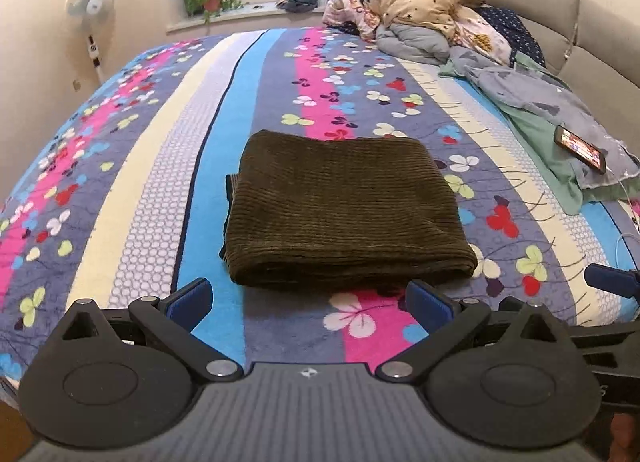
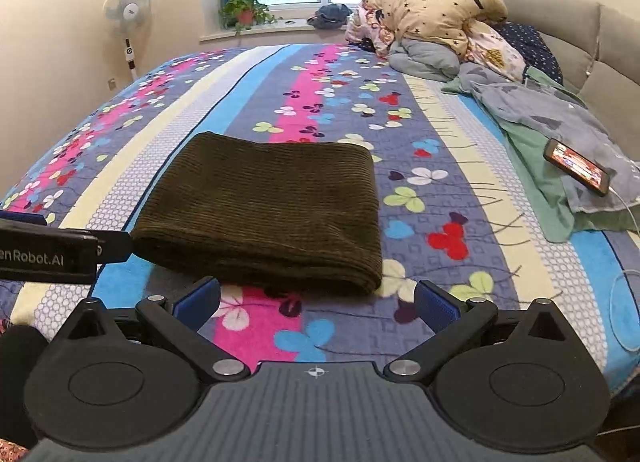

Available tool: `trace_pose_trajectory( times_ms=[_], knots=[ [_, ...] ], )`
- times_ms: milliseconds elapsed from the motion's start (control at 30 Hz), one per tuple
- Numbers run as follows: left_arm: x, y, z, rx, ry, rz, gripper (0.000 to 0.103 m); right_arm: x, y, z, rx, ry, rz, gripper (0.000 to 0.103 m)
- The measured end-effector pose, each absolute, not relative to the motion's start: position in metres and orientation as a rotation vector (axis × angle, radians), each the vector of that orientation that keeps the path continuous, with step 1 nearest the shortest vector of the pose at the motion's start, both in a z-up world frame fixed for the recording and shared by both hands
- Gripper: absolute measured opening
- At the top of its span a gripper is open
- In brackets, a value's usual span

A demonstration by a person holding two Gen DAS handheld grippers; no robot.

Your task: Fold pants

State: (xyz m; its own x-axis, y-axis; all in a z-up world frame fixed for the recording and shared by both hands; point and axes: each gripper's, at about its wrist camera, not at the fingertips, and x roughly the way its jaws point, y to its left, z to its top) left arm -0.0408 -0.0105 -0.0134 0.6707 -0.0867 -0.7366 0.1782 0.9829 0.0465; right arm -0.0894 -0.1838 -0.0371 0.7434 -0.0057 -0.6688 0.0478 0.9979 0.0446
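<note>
The dark olive corduroy pants point(image 1: 344, 210) lie folded into a compact rectangle on the flowered bedspread point(image 1: 168, 150). They also show in the right wrist view point(image 2: 264, 210). My left gripper point(image 1: 308, 298) is open and empty, just short of the near folded edge. My right gripper point(image 2: 316, 302) is open and empty, just short of the pants' near right corner. The right gripper's finger shows at the right edge of the left wrist view point(image 1: 612, 280). The left gripper's body shows at the left of the right wrist view point(image 2: 52, 252).
A heap of quilts and pillows point(image 1: 416, 2) lies at the far right. Loose grey and green clothes point(image 1: 556, 118) with a lit phone point(image 1: 580, 148) and a cable lie along the right side. A fan point(image 1: 90, 10), a windowsill plant point(image 1: 210, 0) and a padded headboard point(image 1: 592, 42) are behind.
</note>
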Motion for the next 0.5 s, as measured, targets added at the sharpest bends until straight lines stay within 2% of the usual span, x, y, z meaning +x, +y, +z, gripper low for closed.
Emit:
trace_pose_trajectory(
  times_ms=[500],
  knots=[
    [-0.029, -0.016, -0.021, 0.092, 0.914, -0.146, 0.103, -0.096, -0.188, -0.032, 0.069, 0.718, -0.026, 0.102]
  ],
)
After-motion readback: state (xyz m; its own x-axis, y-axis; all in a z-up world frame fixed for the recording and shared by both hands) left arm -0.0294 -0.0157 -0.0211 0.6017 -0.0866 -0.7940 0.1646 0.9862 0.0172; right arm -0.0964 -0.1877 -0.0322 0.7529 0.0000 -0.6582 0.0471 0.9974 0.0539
